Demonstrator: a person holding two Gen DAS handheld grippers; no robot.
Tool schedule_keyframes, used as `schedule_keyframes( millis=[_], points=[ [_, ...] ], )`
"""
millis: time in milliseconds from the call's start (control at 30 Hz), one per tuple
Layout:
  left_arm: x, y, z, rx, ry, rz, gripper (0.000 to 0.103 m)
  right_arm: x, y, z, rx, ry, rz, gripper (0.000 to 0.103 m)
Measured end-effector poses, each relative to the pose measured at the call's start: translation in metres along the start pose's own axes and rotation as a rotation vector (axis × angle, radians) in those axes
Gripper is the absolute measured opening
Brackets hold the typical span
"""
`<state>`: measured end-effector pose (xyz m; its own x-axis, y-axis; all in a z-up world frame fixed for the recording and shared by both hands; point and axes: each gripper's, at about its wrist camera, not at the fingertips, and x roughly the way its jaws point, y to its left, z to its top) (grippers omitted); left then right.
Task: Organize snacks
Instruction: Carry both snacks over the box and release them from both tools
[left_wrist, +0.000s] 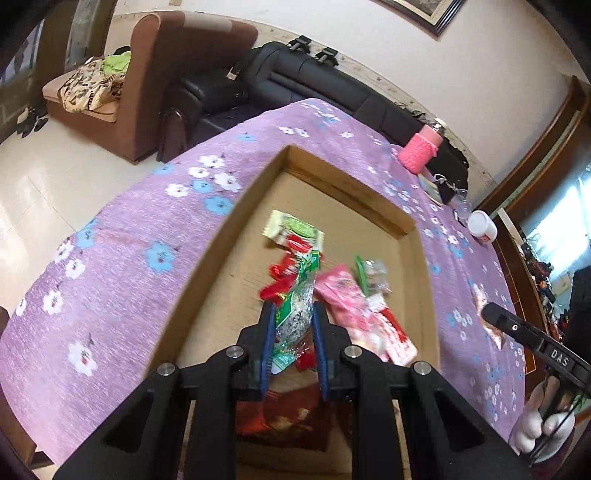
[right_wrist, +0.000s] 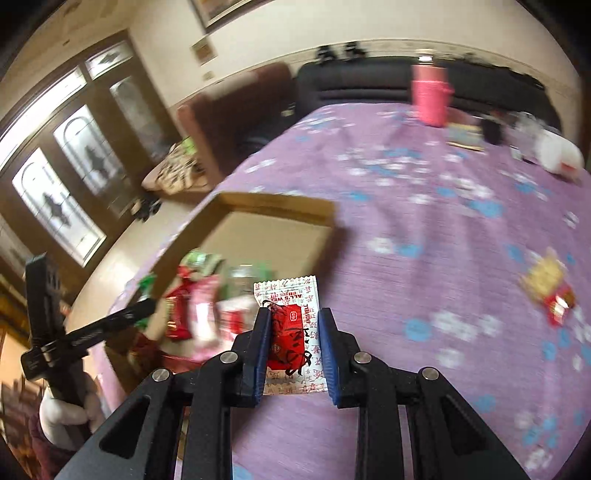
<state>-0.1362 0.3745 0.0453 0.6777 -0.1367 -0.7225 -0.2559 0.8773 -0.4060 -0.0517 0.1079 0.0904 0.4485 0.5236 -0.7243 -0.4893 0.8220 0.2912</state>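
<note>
A brown armchair (left_wrist: 155, 74) and a black leather sofa (left_wrist: 332, 85) stand against a cream wall (left_wrist: 480, 74) on pale floor tiles (left_wrist: 55, 177). Daylight enters arched glass doors (right_wrist: 62, 192) in dark wood frames.

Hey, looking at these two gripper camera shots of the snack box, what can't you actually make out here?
- Left wrist view: a dark red packet at the near end of the cardboard box is hidden behind the left gripper.
- Right wrist view: motion blur smears the snacks in the box; labels are unreadable.
- Right wrist view: the loose snack on the tablecloth is too blurred to identify.
</note>
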Motion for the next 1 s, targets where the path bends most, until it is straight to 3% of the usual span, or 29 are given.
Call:
schedule_keyframes(
  millis=[233,300,433,700,900,1000],
  points=[
    [0.007,0.013,0.011,-0.021,0.001,0.021,0.021,0.06,0.052,0.013,-0.066,0.075,0.028,0.028],
    [0.006,0.014,0.012,-0.026,-0.004,0.006,0.028,0.074,0.056,0.014,-0.065,0.092,0.018,0.029],
    [-0.002,0.017,0.011,-0.043,-0.024,-0.013,0.056,0.085,0.054,0.014,-0.043,0.096,0.01,0.032],
    [-0.03,0.002,0.007,-0.04,-0.075,-0.031,0.073,0.057,0.038,0.012,0.023,0.034,0.006,0.033],
    [-0.061,-0.033,0.003,-0.034,-0.168,-0.007,0.096,0.021,0.016,-0.004,0.075,-0.031,-0.004,0.035],
    [-0.071,-0.051,-0.006,-0.015,-0.207,-0.085,0.097,0.002,0.001,-0.016,0.113,-0.065,-0.005,0.04]
  ],
)
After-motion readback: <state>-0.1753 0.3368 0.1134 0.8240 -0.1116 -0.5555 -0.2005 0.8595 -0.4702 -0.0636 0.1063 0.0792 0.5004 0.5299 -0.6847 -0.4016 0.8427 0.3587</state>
